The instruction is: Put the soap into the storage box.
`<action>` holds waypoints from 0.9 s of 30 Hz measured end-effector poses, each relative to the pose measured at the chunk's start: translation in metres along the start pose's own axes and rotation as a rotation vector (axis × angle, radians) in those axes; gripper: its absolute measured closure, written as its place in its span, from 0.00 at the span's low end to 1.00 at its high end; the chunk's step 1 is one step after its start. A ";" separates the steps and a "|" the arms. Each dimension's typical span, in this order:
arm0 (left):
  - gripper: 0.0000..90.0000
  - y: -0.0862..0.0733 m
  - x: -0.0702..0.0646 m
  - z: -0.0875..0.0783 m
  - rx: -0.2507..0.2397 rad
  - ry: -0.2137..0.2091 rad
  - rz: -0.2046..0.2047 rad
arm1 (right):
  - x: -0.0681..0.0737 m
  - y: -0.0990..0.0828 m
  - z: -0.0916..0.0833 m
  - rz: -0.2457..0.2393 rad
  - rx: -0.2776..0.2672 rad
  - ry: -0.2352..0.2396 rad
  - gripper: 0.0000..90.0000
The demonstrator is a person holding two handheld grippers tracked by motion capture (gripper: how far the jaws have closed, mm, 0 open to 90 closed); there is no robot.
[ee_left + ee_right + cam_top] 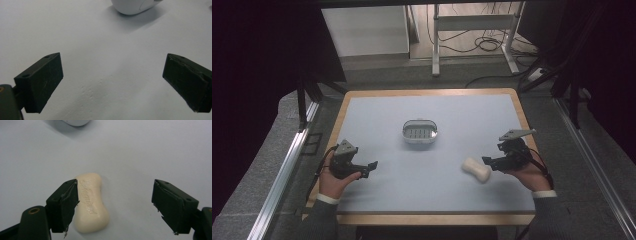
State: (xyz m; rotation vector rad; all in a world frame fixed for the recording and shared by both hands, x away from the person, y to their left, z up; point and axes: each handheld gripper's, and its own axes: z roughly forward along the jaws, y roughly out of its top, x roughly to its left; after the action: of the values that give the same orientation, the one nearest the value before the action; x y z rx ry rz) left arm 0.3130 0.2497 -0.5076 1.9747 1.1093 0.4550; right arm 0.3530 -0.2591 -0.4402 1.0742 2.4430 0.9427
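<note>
A cream bar of soap (476, 169) is seen lying flat on the surface (422, 165), right of centre, just left of the right gripper (490, 161). Its long axis is angled slightly off the reach. That gripper is spread wide, empty, one jaw beside the bar. The left gripper (367, 168) is likewise held wide and empty, well apart.

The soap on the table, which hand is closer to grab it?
Probably the right. The right gripper is open just beside the soap, which lies between its jaws in its own view. The left gripper is open too, far across the table.
</note>
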 end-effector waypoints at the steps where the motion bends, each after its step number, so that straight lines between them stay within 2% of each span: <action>1: 0.04 0.000 0.001 0.000 -0.002 -0.001 -0.002 | 0.000 0.001 0.000 -0.002 0.004 0.009 0.23; 2: 0.04 0.001 0.001 -0.001 -0.011 -0.003 -0.007 | 0.003 0.006 0.001 -0.004 0.024 0.036 0.23; 4: 0.04 0.001 0.002 -0.001 -0.012 -0.004 -0.005 | 0.004 0.007 0.001 -0.002 0.034 0.046 0.23; 6: 0.04 0.000 0.001 0.000 -0.004 0.005 0.009 | 0.010 0.014 0.006 -0.030 0.081 0.079 0.24; 7: 0.04 0.000 0.001 0.000 -0.004 0.005 0.009 | 0.010 0.014 0.006 -0.030 0.081 0.079 0.24; 9: 0.04 -0.002 0.000 0.001 0.003 0.006 0.012 | 0.017 0.021 0.016 -0.066 0.152 0.090 0.25; 11: 0.04 -0.004 0.000 0.001 0.005 0.001 0.007 | 0.019 0.022 0.019 -0.074 0.172 0.092 0.25; 12: 0.04 -0.006 0.001 0.000 0.009 0.005 0.003 | 0.023 0.024 0.030 -0.085 0.226 0.090 0.26; 15: 0.04 -0.008 0.002 -0.001 0.006 0.009 -0.007 | 0.024 0.023 0.043 -0.089 0.300 0.059 0.26; 17: 0.04 -0.008 0.002 -0.002 0.003 0.010 -0.008 | 0.024 0.020 0.052 -0.093 0.342 0.065 0.27; 20: 0.04 -0.008 0.002 -0.001 0.004 0.011 -0.006 | 0.023 0.016 0.060 -0.094 0.372 0.075 0.28; 24: 0.04 -0.008 0.003 0.001 0.014 0.012 -0.005 | 0.022 0.015 0.065 -0.083 0.384 0.072 0.29; 27: 0.04 -0.007 0.004 0.002 0.013 0.009 -0.005 | 0.022 0.015 0.073 -0.094 0.422 0.067 0.31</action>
State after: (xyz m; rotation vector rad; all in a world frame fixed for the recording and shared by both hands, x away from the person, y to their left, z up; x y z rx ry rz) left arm 0.3126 0.2543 -0.5145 1.9825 1.1254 0.4560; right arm 0.3835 -0.2025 -0.4838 1.0535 2.7969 0.4473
